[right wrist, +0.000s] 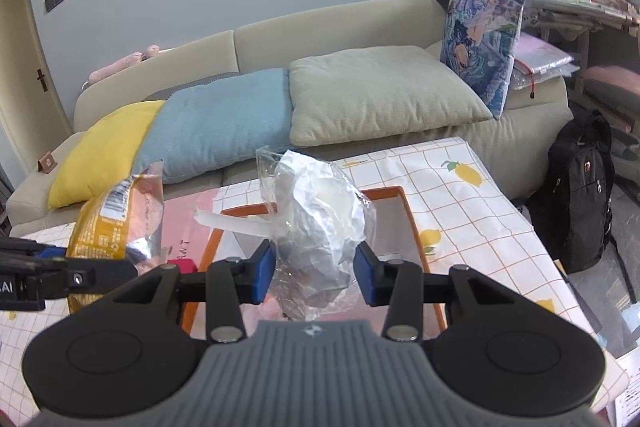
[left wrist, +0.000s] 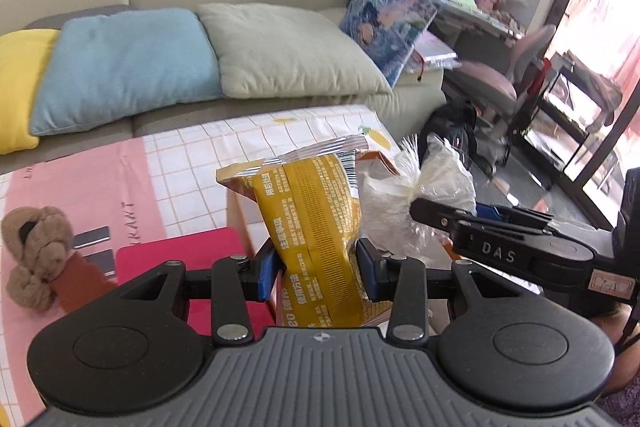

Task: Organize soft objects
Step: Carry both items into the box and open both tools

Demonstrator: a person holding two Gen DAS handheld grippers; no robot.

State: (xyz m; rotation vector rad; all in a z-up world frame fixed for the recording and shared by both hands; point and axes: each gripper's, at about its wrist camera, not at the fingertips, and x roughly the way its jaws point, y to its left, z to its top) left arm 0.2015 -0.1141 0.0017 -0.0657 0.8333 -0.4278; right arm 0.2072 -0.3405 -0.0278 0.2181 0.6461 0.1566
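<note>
My left gripper [left wrist: 316, 269] is shut on a yellow snack bag [left wrist: 316, 227], held upright above the table; the bag also shows in the right wrist view [right wrist: 108, 227]. My right gripper [right wrist: 316, 267] is shut on a crumpled clear plastic bag [right wrist: 320, 223] with white stuff inside, held above an orange-rimmed box [right wrist: 404, 199]. The plastic bag also shows in the left wrist view [left wrist: 416, 199], just right of the snack bag. A brown knotted plush [left wrist: 36, 255] lies on the table at the left.
A pink box [left wrist: 180, 255] stands beside the orange box on the checked tablecloth [right wrist: 480, 211]. Behind is a sofa with yellow [right wrist: 104, 151], blue [right wrist: 216, 131] and beige cushions [right wrist: 376, 91]. A black backpack [right wrist: 580, 195] and a cluttered desk [right wrist: 560, 3] are at the right.
</note>
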